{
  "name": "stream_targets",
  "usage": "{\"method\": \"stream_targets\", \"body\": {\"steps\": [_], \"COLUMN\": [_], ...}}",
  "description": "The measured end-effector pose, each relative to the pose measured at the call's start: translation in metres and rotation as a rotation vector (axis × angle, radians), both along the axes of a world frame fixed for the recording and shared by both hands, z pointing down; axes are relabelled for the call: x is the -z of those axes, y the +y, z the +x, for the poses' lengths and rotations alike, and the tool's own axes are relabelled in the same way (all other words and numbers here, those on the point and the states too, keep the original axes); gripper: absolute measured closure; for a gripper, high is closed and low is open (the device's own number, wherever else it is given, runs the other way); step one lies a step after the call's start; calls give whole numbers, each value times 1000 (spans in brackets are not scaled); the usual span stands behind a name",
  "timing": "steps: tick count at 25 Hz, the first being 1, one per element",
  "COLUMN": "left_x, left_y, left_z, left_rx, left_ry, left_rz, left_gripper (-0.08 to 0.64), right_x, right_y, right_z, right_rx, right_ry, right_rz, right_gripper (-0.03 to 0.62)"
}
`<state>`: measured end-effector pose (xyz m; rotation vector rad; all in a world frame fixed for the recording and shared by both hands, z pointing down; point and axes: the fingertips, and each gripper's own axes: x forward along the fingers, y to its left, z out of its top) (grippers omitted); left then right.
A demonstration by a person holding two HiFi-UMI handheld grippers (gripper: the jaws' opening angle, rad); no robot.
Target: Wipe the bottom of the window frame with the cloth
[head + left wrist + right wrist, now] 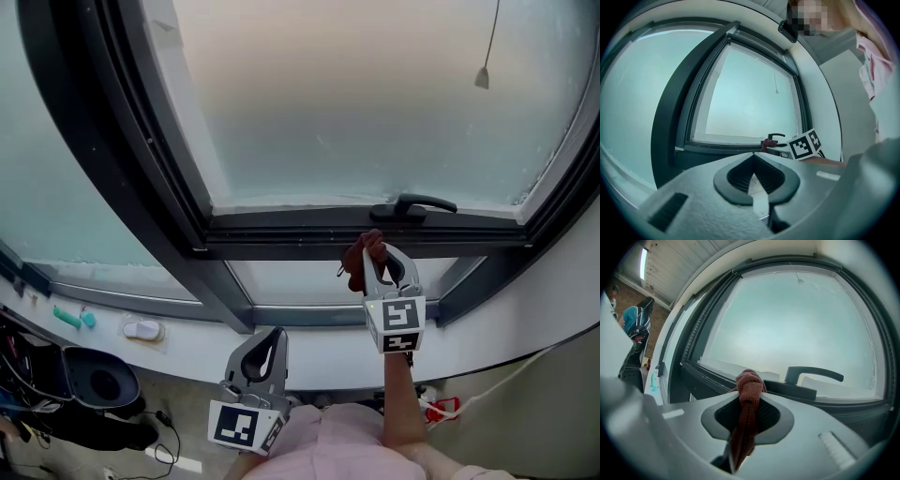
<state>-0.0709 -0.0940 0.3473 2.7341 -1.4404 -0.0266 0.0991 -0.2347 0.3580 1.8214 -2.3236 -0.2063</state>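
Note:
My right gripper [376, 247] is shut on a reddish-brown cloth [360, 260], which bunches past the jaw tips and hangs below them. It is raised to the dark bottom rail of the window frame [281, 236], just left of the black window handle [413, 203]. Whether the cloth touches the rail I cannot tell. In the right gripper view the cloth [749, 382] stands in front of the rail [710, 373] and the handle [813, 373]. My left gripper [272, 335] hangs lower near the sill, shut and empty. Its jaws meet in the left gripper view [752, 157].
A white sill [197, 342] runs below the window with a teal object [73, 317] and a small white object [142, 329] on it. A dark bag [94, 380] sits at lower left. A blind cord weight [482, 77] hangs upper right. Cables [441, 408] lie below.

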Motion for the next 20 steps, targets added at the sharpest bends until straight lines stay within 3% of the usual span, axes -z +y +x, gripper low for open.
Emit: {"method": "stream_targets", "body": {"steps": [20], "left_x": [-2], "left_y": [3], "left_z": [9], "left_rx": [-9], "left_ry": [6], "left_rz": [-13], "left_gripper": [565], "right_x": [-4], "right_y": [5], "right_z": [45], "right_rx": [-85], "right_ry": [-21], "right_rz": [-4], "right_gripper": [528]}}
